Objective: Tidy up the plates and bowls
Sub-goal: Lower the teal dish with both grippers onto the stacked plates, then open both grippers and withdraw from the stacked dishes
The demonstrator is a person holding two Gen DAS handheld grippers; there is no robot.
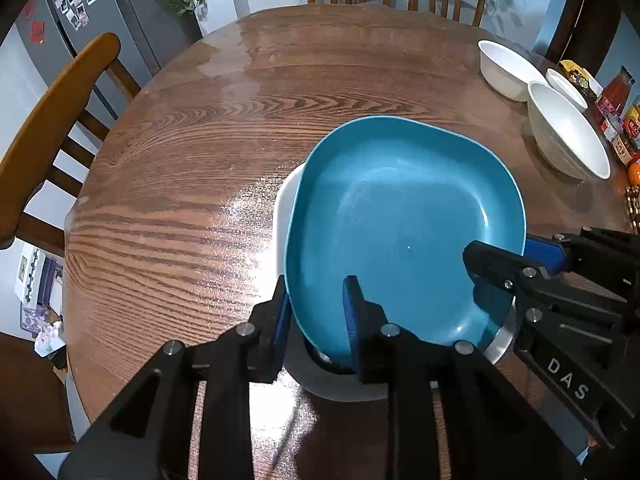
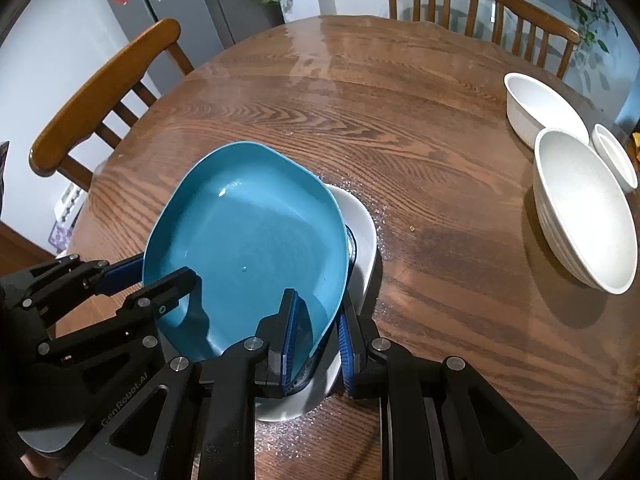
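Observation:
A blue squarish plate (image 1: 400,220) lies tilted over a white plate (image 1: 286,200) on the round wooden table (image 1: 180,140). My left gripper (image 1: 318,320) straddles the blue plate's near rim, one finger inside and one outside, with a gap left. My right gripper (image 1: 508,256) straddles the rim at the right in the same way. In the right wrist view the blue plate (image 2: 248,240) sits over the white plate (image 2: 360,224), with my right gripper (image 2: 318,340) on its near edge and my left gripper (image 2: 156,272) on its left edge.
Three white bowls (image 1: 564,132) (image 2: 580,208) stand at the table's right side, with jars and packets (image 1: 616,108) beyond them. Wooden chairs (image 1: 52,128) stand around the table. A grey fridge (image 1: 100,8) stands at the back left.

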